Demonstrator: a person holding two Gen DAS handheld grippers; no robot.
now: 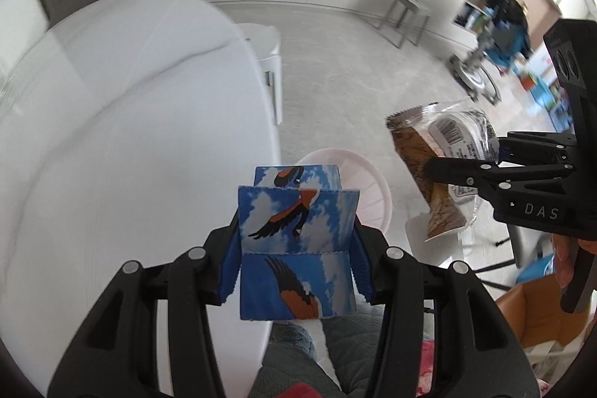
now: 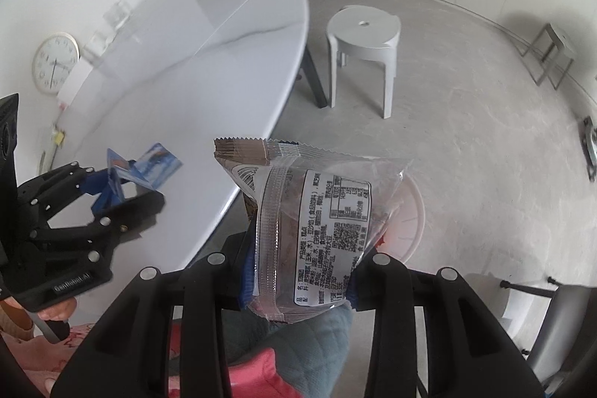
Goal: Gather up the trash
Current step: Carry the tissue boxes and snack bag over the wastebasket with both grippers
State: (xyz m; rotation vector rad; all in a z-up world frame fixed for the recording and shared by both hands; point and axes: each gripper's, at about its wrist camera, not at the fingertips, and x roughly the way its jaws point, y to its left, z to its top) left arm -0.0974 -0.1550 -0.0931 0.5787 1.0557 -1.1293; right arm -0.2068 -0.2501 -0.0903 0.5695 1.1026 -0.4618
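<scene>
My left gripper (image 1: 296,265) is shut on a blue packet printed with birds and clouds (image 1: 296,245), held in the air at the white table's edge. The same packet (image 2: 149,170) shows at the left of the right wrist view, in the left gripper (image 2: 123,193). My right gripper (image 2: 298,280) is shut on a clear snack wrapper with a printed label (image 2: 309,222). That wrapper (image 1: 444,159) and right gripper (image 1: 481,166) show at the right of the left wrist view. A pale pink bin (image 1: 362,185) stands on the floor below both; its rim also shows in the right wrist view (image 2: 412,222).
A white oval table (image 2: 194,69) fills the left side. A white plastic stool (image 2: 362,47) stands on the grey floor beyond it. A wall clock (image 2: 55,62) hangs at the left. A small metal stool (image 1: 408,17) and cabinets stand at the back. A cardboard box (image 1: 537,323) sits at lower right.
</scene>
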